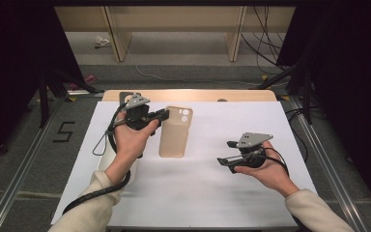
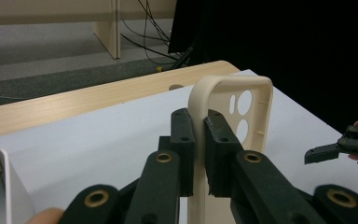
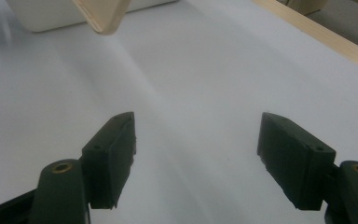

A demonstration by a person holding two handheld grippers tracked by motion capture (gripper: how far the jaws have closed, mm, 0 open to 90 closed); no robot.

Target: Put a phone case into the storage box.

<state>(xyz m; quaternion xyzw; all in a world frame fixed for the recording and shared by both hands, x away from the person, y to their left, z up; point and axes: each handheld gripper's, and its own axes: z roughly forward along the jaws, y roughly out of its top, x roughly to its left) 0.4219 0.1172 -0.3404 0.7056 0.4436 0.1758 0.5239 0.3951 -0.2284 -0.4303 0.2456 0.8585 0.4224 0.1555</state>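
- Left gripper (image 1: 165,114) first: its jaws are clamped on the side wall of the beige phone case (image 1: 176,131), one pad inside the rim and one outside, the grip sitting close to the camera-cutout end.
- From the left gripper view (image 2: 198,154) the phone case (image 2: 233,100) stands on edge between the pads and rises past their tips, its round cutouts just beyond and to the right of the jaws.
- In the high view the case stretches from the jaws toward the person, over the white sheet (image 1: 207,188) that covers the worktop (image 1: 188,95); whether its near end rests on the sheet I cannot tell.
- Beside the left hand (image 1: 131,137), behind the jaws, the corner of a white box (image 2: 14,196) shows at the left of the left gripper view.
- Over to the right gripper (image 1: 224,153): jaws spread wide, nothing between them, well apart from the case and pointing roughly toward it across the sheet.
- The right gripper view (image 3: 196,154) shows the same: two pads far apart with bare white sheet between and ahead of them, and the case's end far ahead at upper left (image 3: 103,16).
- The right hand (image 1: 265,169) cradles that gripper from below.
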